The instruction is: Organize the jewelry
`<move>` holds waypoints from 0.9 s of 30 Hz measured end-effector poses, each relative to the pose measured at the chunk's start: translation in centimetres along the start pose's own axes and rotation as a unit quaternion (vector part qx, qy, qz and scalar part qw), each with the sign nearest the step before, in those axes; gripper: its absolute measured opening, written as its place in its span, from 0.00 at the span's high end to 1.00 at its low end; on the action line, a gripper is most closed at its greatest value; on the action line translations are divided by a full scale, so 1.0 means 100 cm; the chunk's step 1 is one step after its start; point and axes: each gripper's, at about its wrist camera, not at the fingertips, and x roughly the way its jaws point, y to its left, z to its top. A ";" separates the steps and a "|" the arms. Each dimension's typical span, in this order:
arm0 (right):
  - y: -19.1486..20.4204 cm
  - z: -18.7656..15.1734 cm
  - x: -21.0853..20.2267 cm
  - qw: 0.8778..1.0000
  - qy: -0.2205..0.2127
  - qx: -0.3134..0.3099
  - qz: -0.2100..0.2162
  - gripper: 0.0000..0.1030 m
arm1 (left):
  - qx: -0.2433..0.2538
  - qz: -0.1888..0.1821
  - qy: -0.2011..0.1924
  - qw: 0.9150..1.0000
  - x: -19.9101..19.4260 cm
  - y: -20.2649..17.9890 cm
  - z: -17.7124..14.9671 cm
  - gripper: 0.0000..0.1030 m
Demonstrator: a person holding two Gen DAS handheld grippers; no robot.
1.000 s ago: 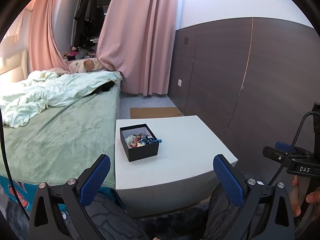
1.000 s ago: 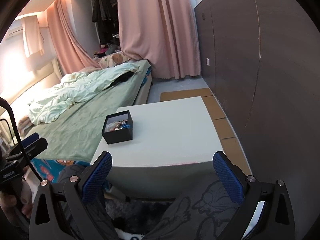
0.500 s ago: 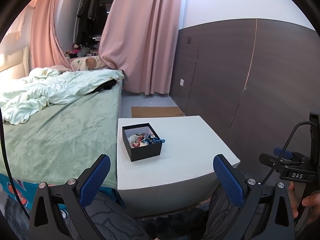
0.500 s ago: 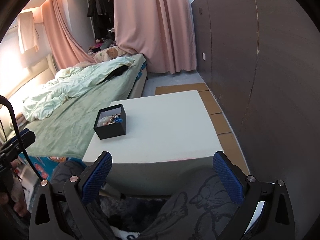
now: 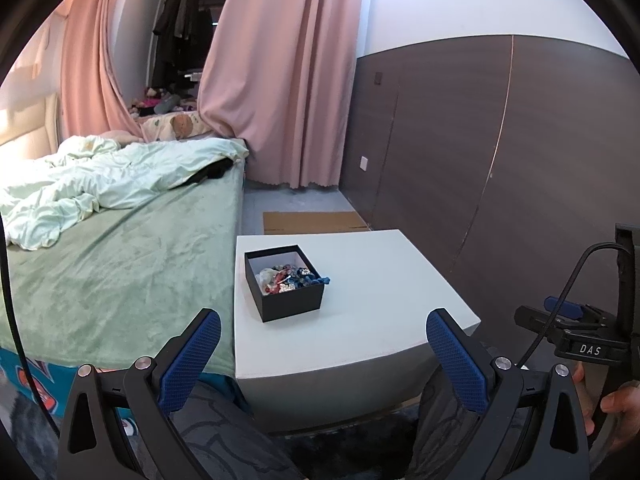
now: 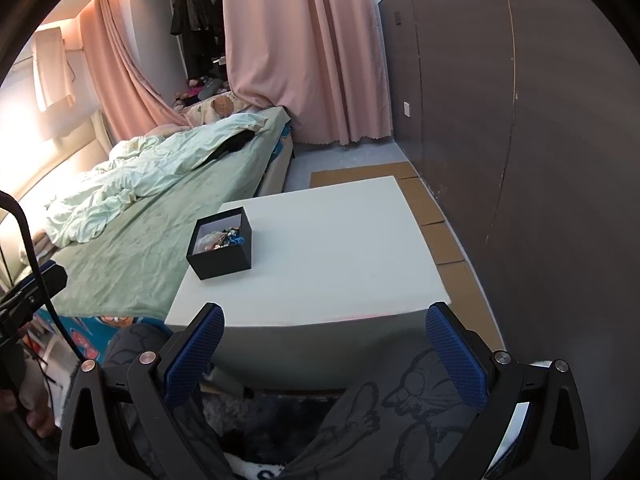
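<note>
Black jewelry box (image 5: 285, 282), heaped with jewelry (image 5: 292, 278): on white table (image 5: 372, 304), left-rear part, nearest bed side. Lies ahead-left of both grippers (nearer, likely, the left gripper (image 5: 324, 356)). Left gripper, right gripper (image 6: 325, 354): jaws wide apart, empty.

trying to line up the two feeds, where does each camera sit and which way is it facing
Left wrist: on the left gripper, open, facing the white square table from its near edge; bed at left, right gripper at right, knees below.
Right wrist: on the right gripper, open, facing the same table; dark wall panel at right, knees below.
Shared: the open black box of jewelry, table, bed, pink curtains.
</note>
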 end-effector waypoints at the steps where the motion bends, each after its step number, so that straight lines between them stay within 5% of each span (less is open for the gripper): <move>1: -0.001 -0.001 0.000 1.000 0.001 0.001 0.001 0.02 | 0.000 -0.001 0.001 1.000 0.000 0.000 0.000 0.00; 27: 0.007 0.000 0.003 1.000 0.007 -0.004 0.000 0.02 | 0.006 -0.008 -0.001 1.000 -0.005 -0.004 -0.001 0.00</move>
